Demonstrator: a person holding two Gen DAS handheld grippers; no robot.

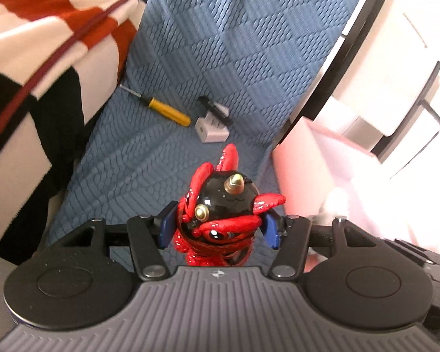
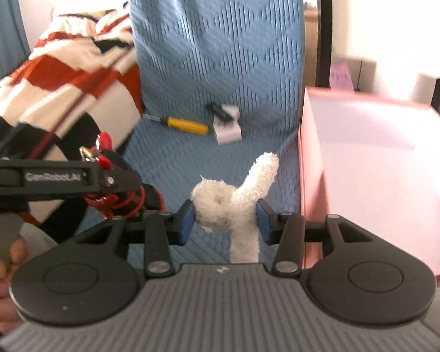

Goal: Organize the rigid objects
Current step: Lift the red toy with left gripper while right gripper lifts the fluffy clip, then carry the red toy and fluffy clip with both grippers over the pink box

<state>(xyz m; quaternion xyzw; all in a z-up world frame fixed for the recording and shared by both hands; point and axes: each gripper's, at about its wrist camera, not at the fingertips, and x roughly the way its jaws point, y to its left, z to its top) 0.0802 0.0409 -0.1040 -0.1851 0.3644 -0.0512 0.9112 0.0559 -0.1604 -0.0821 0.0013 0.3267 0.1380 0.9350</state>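
Note:
My left gripper [image 1: 218, 226] is shut on a glossy red and black figurine [image 1: 220, 205] with a gold horn, held above the blue textured cover [image 1: 220, 44]. The same figurine [image 2: 102, 152] shows at the left of the right wrist view, in the left gripper's black frame. My right gripper [image 2: 224, 220] is shut on a white fluffy toy [image 2: 234, 199] with one long ear pointing up. Further back on the cover lie a yellow-handled screwdriver [image 1: 165, 111] [image 2: 184, 125] and a small white charger [image 1: 212, 127] [image 2: 226, 129] with black parts.
An open pink box [image 2: 366, 161] [image 1: 308, 152] stands to the right of both grippers. A red, white and black striped blanket [image 1: 44, 58] [image 2: 73, 73] is heaped at the left. White furniture with a black edge [image 1: 381, 73] lies beyond the box. A hand [image 2: 3, 270] grips the left handle.

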